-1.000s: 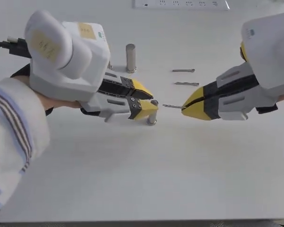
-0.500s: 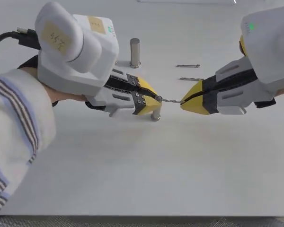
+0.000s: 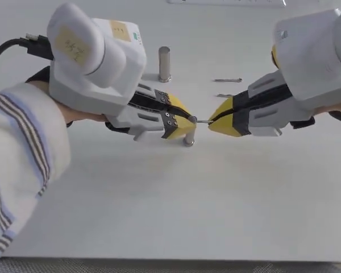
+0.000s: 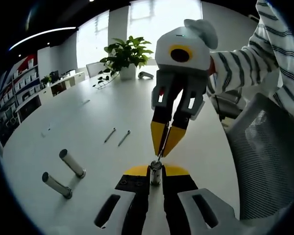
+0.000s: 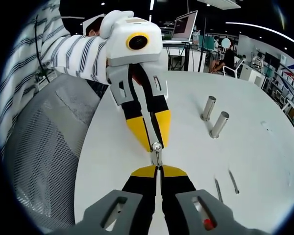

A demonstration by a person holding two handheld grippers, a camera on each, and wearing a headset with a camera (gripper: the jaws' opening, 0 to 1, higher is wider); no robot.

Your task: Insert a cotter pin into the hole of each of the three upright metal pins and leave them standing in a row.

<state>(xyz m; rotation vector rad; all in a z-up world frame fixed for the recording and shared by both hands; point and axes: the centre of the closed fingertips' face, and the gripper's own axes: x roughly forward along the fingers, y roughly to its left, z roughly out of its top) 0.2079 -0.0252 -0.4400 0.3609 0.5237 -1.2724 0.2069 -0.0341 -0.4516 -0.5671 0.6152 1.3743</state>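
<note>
Head view: left gripper [image 3: 184,123] clamps a metal pin [image 3: 188,141], its hole hidden; right gripper [image 3: 212,121] pinches a cotter pin [image 3: 203,121] at its top.

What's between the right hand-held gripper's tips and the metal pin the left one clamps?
A cotter pin spans that gap in the head view: the right hand-held gripper holds one end, and the other reaches the top of the metal pin.

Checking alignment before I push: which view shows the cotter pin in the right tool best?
The left gripper view: the cotter pin runs lengthwise from the right tool down to the metal pin in the left tool. The right gripper view sees it foreshortened along its own jaws; the head view shows a short sliver.
</note>
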